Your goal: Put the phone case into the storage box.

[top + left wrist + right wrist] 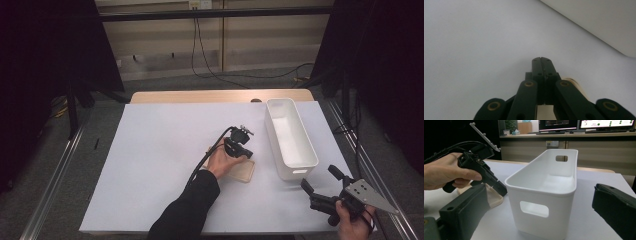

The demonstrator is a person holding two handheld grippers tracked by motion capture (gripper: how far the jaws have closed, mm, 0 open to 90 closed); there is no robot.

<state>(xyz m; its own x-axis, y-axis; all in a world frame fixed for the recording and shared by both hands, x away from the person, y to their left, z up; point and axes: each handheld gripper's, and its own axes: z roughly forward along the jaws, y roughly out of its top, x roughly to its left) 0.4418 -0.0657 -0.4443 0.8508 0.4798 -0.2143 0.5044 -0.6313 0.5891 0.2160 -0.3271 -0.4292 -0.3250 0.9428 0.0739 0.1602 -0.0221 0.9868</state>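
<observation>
A flat beige case (242, 172) lies on the white sheet just left of a white bin (292, 165). My left gripper (246, 152) points down at the case's far edge, jaws pressed together. In the left gripper view the shut jaws (541, 59) sit over the case (575, 83); whether they pinch its rim I cannot tell. The right gripper view shows that gripper (502, 190) touching the case (495, 198) beside the bin (541, 195). My right gripper (320, 179) is open at the table's near right corner, holding nothing, its jaws (539, 212) spread wide toward the bin's near end.
The white sheet (165, 150) covers most of the wooden table, with bare sheet to the left. The bin's wall (599, 22) is close to the left gripper. A cable trails back along the left forearm. Dark curtains and metal rails flank the table.
</observation>
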